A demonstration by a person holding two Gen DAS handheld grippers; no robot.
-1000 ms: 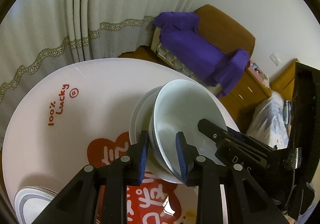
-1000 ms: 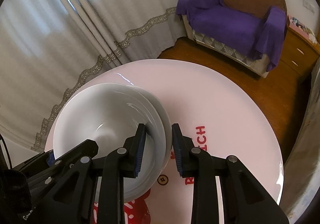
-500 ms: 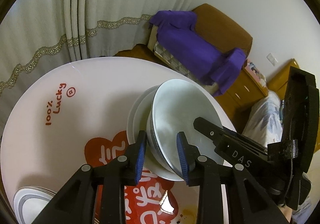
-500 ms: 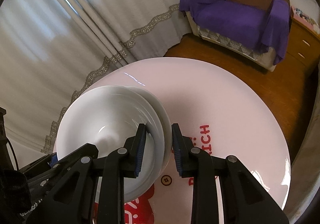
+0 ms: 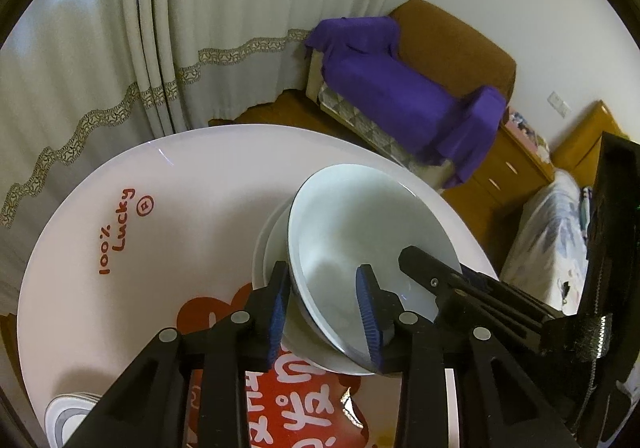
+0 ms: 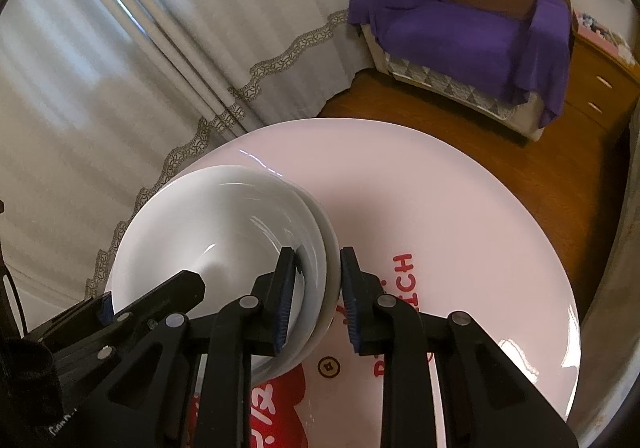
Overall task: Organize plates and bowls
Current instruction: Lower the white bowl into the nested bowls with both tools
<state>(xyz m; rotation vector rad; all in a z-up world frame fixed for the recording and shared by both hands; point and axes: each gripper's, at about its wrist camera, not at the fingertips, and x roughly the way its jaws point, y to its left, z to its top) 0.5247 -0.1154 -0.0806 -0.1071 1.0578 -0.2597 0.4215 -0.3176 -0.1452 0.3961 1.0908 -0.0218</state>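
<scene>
Spreading off the bowl rim, left claw frees it; right claw tightens, clamping bowl and plate.

- Stacked bowls occupy the round table near its right edge; both grippers crowd them.
- Table surface left of the bowls lies bare up to the striped plates.

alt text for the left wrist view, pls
The left gripper straddles the near rim of a white bowl stacked on a plate, its jaws just widening. The right gripper reaches in opposite, over a round pink table.
</scene>
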